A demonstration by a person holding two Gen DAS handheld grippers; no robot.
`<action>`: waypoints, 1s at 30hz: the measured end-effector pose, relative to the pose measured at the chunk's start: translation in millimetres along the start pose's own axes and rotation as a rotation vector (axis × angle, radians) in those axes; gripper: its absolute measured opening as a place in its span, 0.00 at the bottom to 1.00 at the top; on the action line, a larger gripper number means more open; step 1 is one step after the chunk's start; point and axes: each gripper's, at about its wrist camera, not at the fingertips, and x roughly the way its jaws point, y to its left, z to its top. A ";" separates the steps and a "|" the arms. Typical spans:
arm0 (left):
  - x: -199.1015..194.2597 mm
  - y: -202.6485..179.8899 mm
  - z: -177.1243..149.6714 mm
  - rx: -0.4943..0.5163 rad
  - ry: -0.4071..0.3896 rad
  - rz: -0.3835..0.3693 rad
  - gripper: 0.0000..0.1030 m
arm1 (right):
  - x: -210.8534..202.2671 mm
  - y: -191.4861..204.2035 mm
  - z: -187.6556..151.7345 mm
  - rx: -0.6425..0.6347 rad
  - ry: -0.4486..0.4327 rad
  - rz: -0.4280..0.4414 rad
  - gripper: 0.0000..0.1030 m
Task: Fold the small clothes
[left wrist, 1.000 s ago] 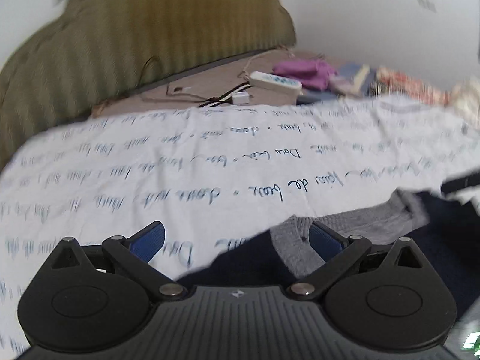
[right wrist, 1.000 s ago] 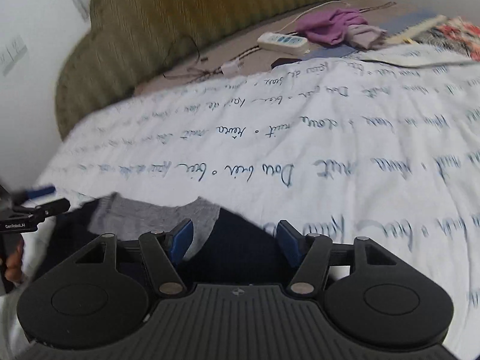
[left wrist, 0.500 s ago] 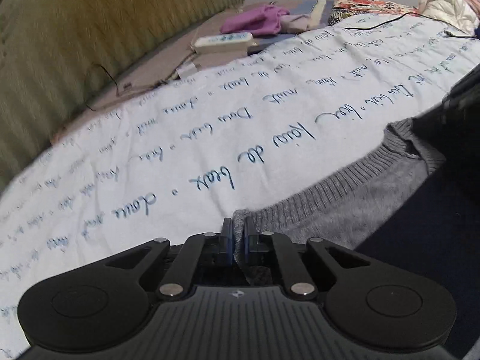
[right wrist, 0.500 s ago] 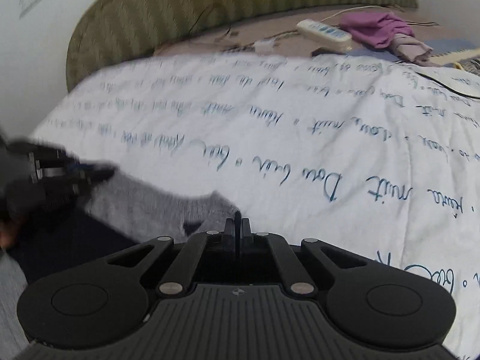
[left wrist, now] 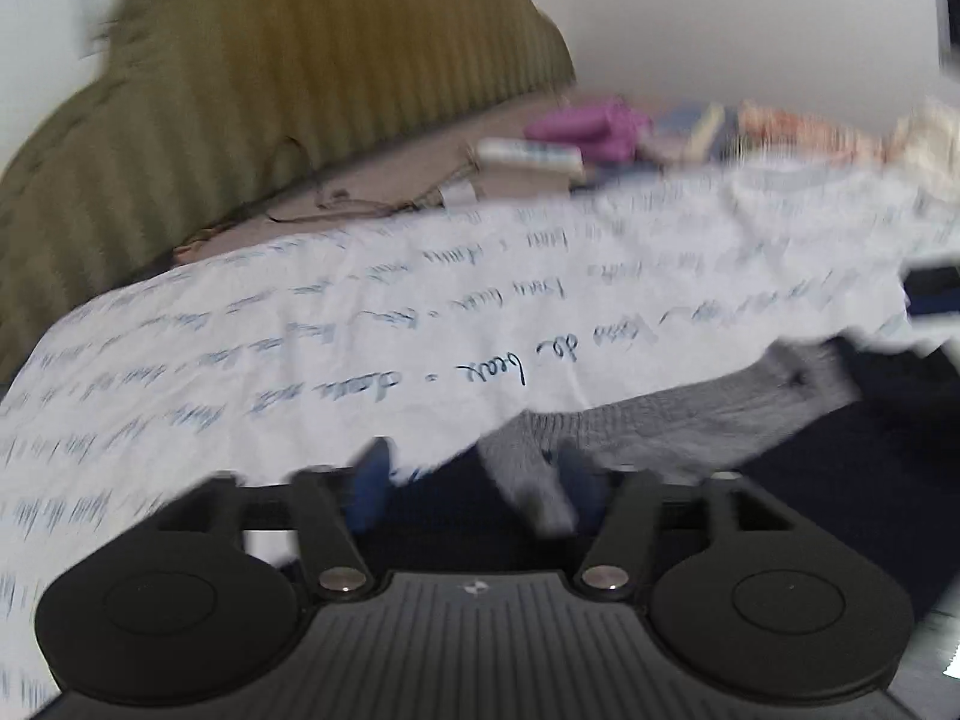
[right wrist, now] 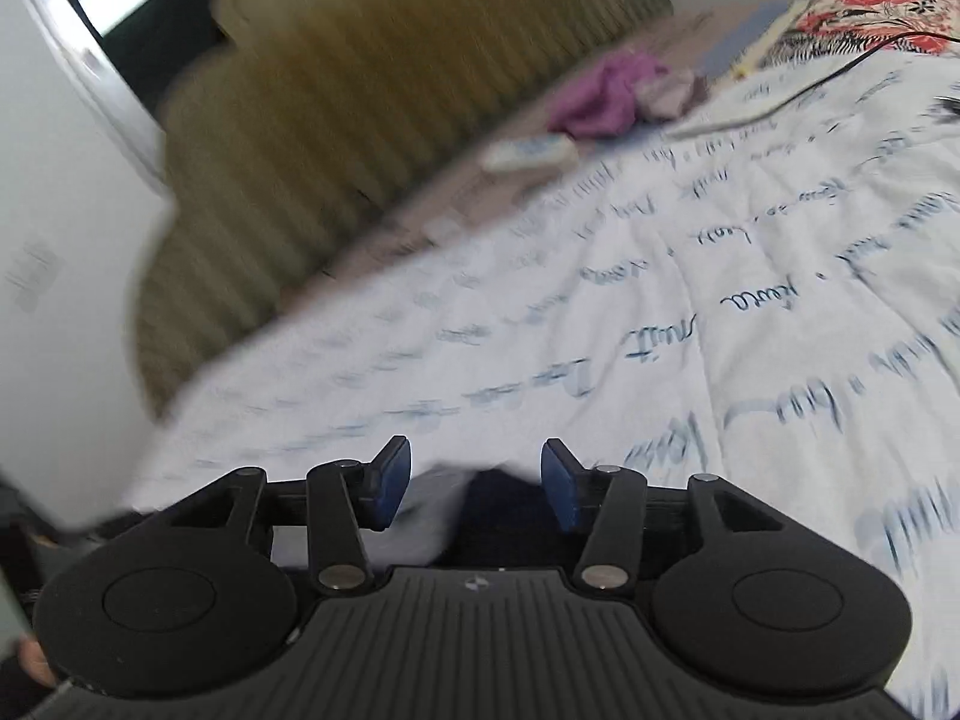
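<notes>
White sheet (left wrist: pixel 336 360) with blue writing covers the bed, and a green headboard (left wrist: pixel 288 72) stands behind it. A purple cloth (right wrist: pixel 600 99) and a white power strip (right wrist: pixel 528 153) lie far back by the headboard, well apart from the work.

Half a second ago both tools were pinched shut on the edge of the garment (left wrist: pixel 840 456). Now both are apart. The left tool (left wrist: pixel 474 483) has its blue pads spread wide, and the gray cuff (left wrist: pixel 660 414) sits just in front of them, not held. The right tool (right wrist: pixel 477 489) is open too, with dark cloth and a bit of gray showing between and under its pads (right wrist: pixel 393 480).

So the garment has been let go — it lies on the sheet at the near edge of the bed, dark blue with the gray band toward the headboard. Both views are blurry, so the tools look to be moving.

I think one fold or tug is done and the tools are backing off. I cannot tell how neat the fold is — most of the garment is hidden under the tools. Next they may need a new edge to grab.
</notes>
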 end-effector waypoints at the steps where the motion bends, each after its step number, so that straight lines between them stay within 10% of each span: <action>1: -23.9 5.9 -8.1 -0.043 -0.032 -0.018 0.67 | -23.0 2.1 -10.9 0.011 -0.016 0.036 0.56; 4: -103.2 31.2 -51.9 -0.206 -0.111 -0.038 0.74 | -89.1 5.0 -58.8 0.028 -0.009 0.082 0.76; 11: -224.7 75.5 -170.4 -0.642 -0.105 -0.154 0.81 | -190.8 -17.1 -180.1 0.242 0.101 0.093 0.76; 18: -241.1 32.4 -219.2 -0.610 0.095 -0.329 0.81 | -207.1 9.6 -218.1 0.277 0.174 0.171 0.75; 26: -296.9 48.5 -252.7 -0.502 0.091 -0.156 0.81 | -241.5 8.9 -254.5 0.210 0.249 0.134 0.67; 30: -336.9 106.8 -258.9 -0.627 0.053 -0.042 0.81 | -274.0 13.0 -258.4 0.205 0.226 0.092 0.72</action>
